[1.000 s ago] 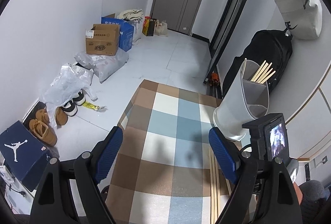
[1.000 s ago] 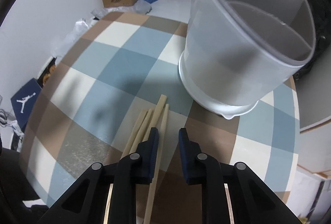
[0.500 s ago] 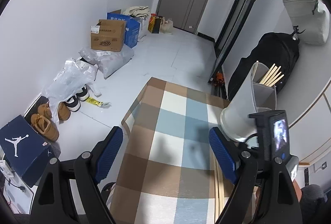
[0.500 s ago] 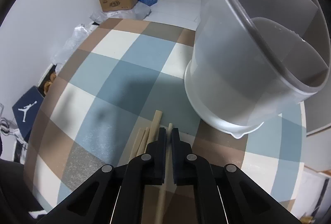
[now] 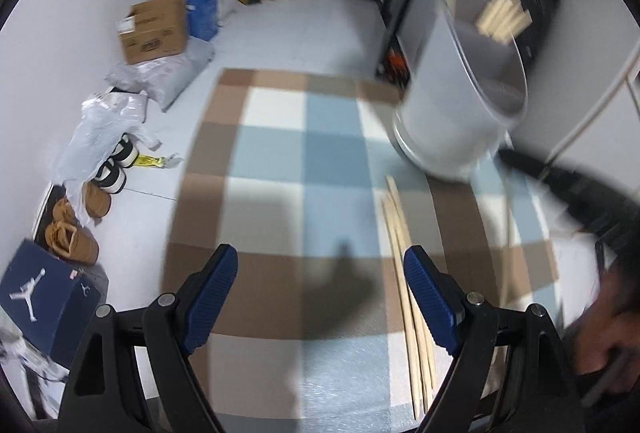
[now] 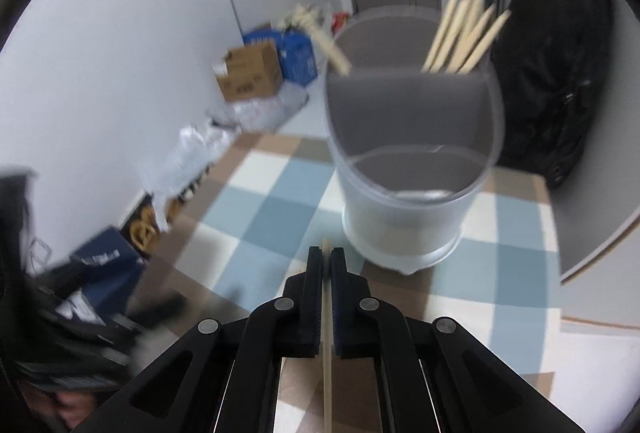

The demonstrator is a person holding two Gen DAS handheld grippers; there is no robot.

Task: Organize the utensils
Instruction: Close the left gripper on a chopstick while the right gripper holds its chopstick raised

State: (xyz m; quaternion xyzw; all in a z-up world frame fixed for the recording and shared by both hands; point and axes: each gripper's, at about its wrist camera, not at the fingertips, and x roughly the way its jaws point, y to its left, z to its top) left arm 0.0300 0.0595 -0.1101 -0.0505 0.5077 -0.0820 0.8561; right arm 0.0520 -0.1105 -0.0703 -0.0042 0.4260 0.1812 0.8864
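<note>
The right gripper point(image 6: 326, 265) is pitched downward toward the checked brown, blue and white tablecloth point(image 6: 276, 201), its black fingers pinched on a single pale wooden chopstick point(image 6: 327, 361) that runs back between them, its tip showing just past the fingertips. The left gripper point(image 5: 320, 297) is held above the cloth with its blue-padded fingers spread wide and nothing between them. Several more pale wooden chopsticks point(image 5: 404, 273) lie on the cloth beside its right finger. A translucent grey divided plastic holder point(image 6: 412, 161) stands ahead, with chopsticks upright in its far compartment
</note>
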